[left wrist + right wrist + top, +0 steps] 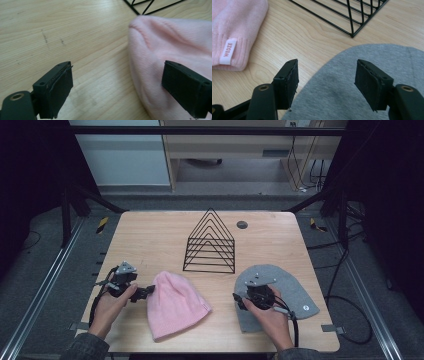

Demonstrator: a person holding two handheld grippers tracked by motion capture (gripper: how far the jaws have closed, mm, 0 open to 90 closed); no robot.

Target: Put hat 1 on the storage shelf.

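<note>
Landmark is the black wire rack of nested triangular frames (pixel 210 242), standing upright past the middle of the light wooden table (pixel 150 235).

The pink knitted beanie (pixel 173 304) lies flat on the table, nearer the person than the rack and slightly to its left, apart from it. Its rounded crown points toward the rack, and its ribbed cuff with a small white label (pixel 228 51) faces the person's right. In the left gripper view the crown tip (pixel 140 21) sits just short of the rack's base wire (pixel 150 8).

The grey knitted beanie (pixel 292 287) lies flat as well, nearer the person than the rack and to its right, well apart from the pink one. A small round white tag (pixel 305 308) shows near its right edge.

The left gripper (pixel 148 291), held in the person's left hand (pixel 112 305), is low on the table left of the rack and right at the pink beanie's left edge. Its jaws stand wide apart, nothing pinched: one pad (pixel 58 90) is over bare wood, the other over the pink knit. Whether that pad touches the fabric I cannot tell.

The right gripper (pixel 327 83), held in the person's right hand (pixel 270 317), sits over the near left part of the grey beanie, right of the rack. Its jaws are released and spread, with grey fabric showing between them but not pressed by the pads (pixel 368 82). One pad hangs over the beanie's edge near bare wood.

A small dark round grommet (pixel 242 224) sits in the tabletop right of the rack's peak.
</note>
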